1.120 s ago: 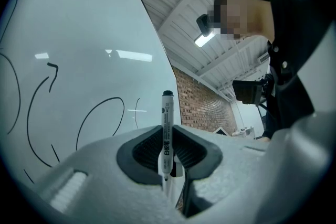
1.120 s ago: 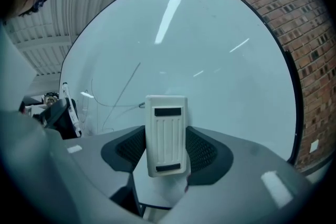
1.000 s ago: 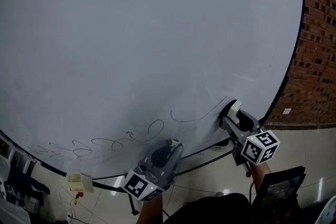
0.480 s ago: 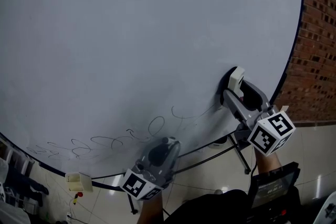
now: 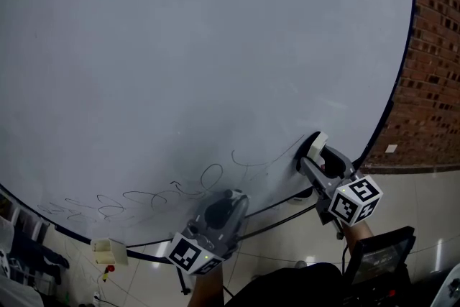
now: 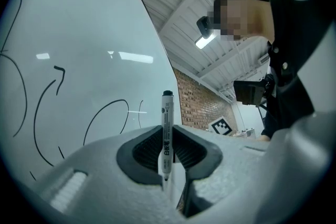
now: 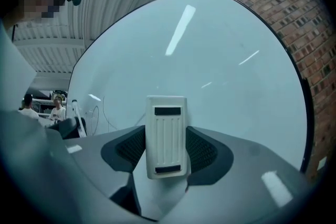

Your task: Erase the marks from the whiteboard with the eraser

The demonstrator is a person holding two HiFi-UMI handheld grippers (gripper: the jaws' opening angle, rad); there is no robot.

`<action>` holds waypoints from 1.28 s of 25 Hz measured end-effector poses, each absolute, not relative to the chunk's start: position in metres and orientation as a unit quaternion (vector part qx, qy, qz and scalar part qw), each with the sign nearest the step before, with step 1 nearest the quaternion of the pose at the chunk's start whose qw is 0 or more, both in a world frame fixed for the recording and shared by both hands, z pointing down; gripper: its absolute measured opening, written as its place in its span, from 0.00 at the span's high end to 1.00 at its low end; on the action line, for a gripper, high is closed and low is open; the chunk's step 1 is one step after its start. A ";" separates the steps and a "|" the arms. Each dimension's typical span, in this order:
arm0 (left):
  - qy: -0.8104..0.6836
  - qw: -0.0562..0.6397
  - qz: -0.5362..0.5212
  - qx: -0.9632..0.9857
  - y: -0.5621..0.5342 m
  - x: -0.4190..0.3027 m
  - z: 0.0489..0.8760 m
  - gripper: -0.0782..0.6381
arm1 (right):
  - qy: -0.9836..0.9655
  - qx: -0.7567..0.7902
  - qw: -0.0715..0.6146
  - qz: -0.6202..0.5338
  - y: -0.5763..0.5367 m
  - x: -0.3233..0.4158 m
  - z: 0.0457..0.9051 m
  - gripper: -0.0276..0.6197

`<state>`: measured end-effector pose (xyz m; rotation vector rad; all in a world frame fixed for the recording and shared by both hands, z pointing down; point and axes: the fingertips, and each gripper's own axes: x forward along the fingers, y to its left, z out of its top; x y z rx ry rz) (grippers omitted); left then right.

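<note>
A large whiteboard [image 5: 201,54] fills the head view, with thin black scribbles [image 5: 158,194] along its lower part. My right gripper [image 5: 314,152] is shut on a white eraser [image 5: 316,144] whose face rests against the board at the right end of the marks. In the right gripper view the eraser [image 7: 166,135] stands upright between the jaws. My left gripper [image 5: 228,199] hangs below the scribbles, just off the board, shut on a marker pen [image 6: 166,134] that points up. Curved black lines [image 6: 47,107] show on the board in the left gripper view.
A red brick wall [image 5: 431,61] rises right of the board. The board's stand legs [image 5: 287,216] cross the tiled floor [image 5: 424,205] below. A small box [image 5: 109,249] sits by the board's lower left edge. People stand in the background [image 7: 39,107] of the right gripper view.
My right gripper dragged the eraser up the board's right side and then back down to the end of the marks. The left gripper has hardly moved.
</note>
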<state>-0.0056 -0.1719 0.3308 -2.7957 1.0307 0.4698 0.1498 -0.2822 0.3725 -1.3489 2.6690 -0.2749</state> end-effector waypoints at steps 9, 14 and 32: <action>0.341 0.065 0.153 -0.925 -0.172 -0.003 0.330 0.81 | 0.873 -0.461 0.023 -0.155 -0.286 0.157 0.464 0.59; 0.343 0.067 0.154 -0.924 -0.170 -0.006 0.329 0.81 | 0.872 -0.466 0.035 -0.143 -0.285 0.154 0.438 0.59; 0.358 0.072 0.167 -0.916 -0.161 -0.029 0.326 0.81 | 0.890 -0.439 0.125 -0.009 -0.271 0.133 0.265 0.59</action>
